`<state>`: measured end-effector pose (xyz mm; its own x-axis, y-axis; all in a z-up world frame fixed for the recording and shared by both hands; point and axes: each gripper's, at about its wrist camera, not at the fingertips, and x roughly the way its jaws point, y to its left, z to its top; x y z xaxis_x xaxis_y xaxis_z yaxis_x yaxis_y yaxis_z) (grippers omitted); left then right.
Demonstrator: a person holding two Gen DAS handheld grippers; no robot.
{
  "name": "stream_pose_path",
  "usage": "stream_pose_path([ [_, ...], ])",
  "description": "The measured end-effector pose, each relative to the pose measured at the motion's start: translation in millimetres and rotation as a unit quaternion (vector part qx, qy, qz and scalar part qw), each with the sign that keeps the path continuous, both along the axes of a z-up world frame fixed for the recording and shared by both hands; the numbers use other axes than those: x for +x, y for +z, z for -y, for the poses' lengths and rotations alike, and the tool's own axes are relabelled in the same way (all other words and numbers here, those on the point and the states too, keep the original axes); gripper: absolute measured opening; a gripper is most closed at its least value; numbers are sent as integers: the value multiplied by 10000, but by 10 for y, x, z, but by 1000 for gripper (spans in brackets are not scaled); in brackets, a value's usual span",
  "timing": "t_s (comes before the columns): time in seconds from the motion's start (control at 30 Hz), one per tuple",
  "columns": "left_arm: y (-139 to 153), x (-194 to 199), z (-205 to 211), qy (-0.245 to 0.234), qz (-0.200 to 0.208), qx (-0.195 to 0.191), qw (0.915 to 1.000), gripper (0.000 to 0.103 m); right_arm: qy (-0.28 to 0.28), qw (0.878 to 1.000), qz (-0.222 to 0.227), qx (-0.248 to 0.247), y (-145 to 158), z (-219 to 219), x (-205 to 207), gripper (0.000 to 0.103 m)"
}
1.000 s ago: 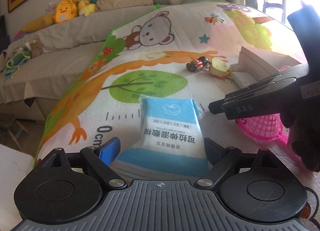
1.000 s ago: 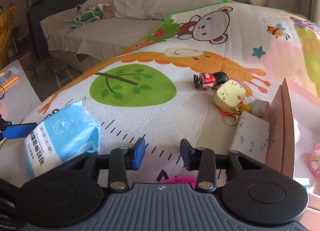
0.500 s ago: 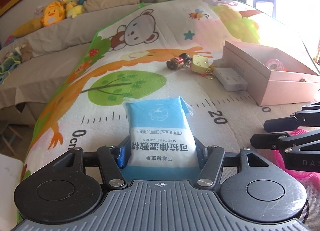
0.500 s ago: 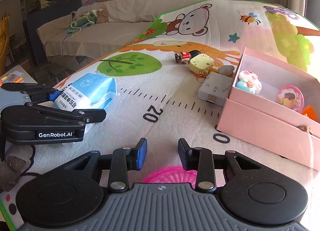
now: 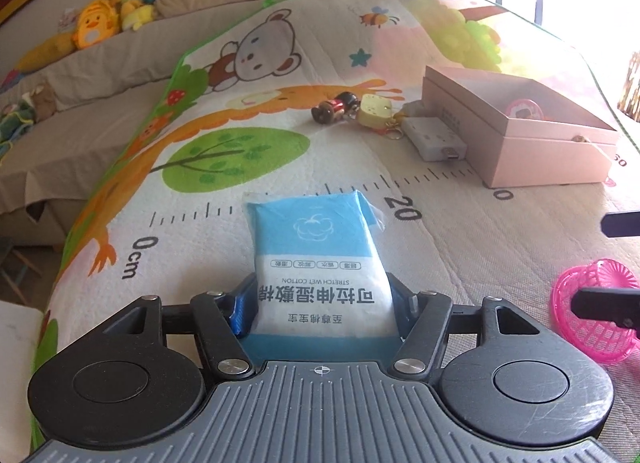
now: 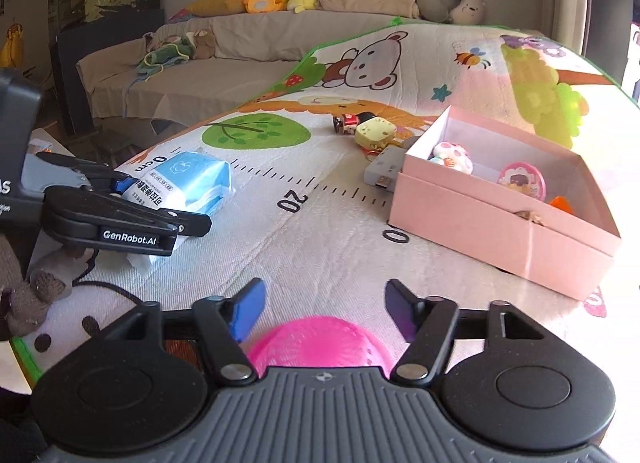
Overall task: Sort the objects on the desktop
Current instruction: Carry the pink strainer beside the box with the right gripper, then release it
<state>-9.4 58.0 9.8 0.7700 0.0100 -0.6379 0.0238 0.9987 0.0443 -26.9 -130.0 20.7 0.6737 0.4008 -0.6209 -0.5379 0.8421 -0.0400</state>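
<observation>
Left gripper (image 5: 322,303) clamped on the blue pack (image 5: 320,263), which rests on the mat (image 5: 480,247). Right gripper (image 6: 322,309) opening, nothing between the pads, pink basket (image 6: 320,343) just below. Lift the pack clear before carrying it toward the box (image 6: 500,215); a soft pack may sag.

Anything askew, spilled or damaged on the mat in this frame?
Nothing spilled or visibly damaged. The pink basket lies tipped on its side below the right gripper, whose fingers are opening. The small bottle figure also lies on its side beyond the pink box.
</observation>
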Motion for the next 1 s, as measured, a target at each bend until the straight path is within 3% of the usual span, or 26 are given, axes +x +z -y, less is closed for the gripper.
stream_pose_path([
  [0.2, 5, -11, 103, 3, -5, 20, 10000, 69, 278, 9978, -595, 16, -76, 344, -189, 84],
  [0.3, 7, -31, 148, -88, -3, -53, 9999, 71, 209, 9981, -571, -76, -121, 396, -241, 68],
  [0.4, 10, -49, 206, -198, -3, -60, 9998, 71, 83, 9983, -567, -75, -99, 377, -155, 41],
  [0.5, 4, -75, 263, -302, 0, -58, 9995, 71, -70, 9984, -553, 11, -117, 342, 32, 35],
  [0.67, -17, -93, 302, -351, 9, -35, 9994, 75, -156, 9991, -402, 32, -145, 215, 262, 34],
  [0.8, -24, -87, 281, -299, -4, -74, 9995, 78, -167, 9994, -297, -46, -115, 182, 334, 35],
  [0.83, -22, -85, 277, -289, -9, -80, 9995, 79, -144, 9995, -293, -34, -80, 218, 306, 39],
  [0.93, -23, -74, 287, -289, -17, -84, 9995, 80, 31, 9995, -322, 12, 29, 398, 137, 78],
  [1.0, -23, -59, 320, -318, -43, -103, 9994, 80, 90, 9991, -408, 22, 45, 532, 3, 81],
])
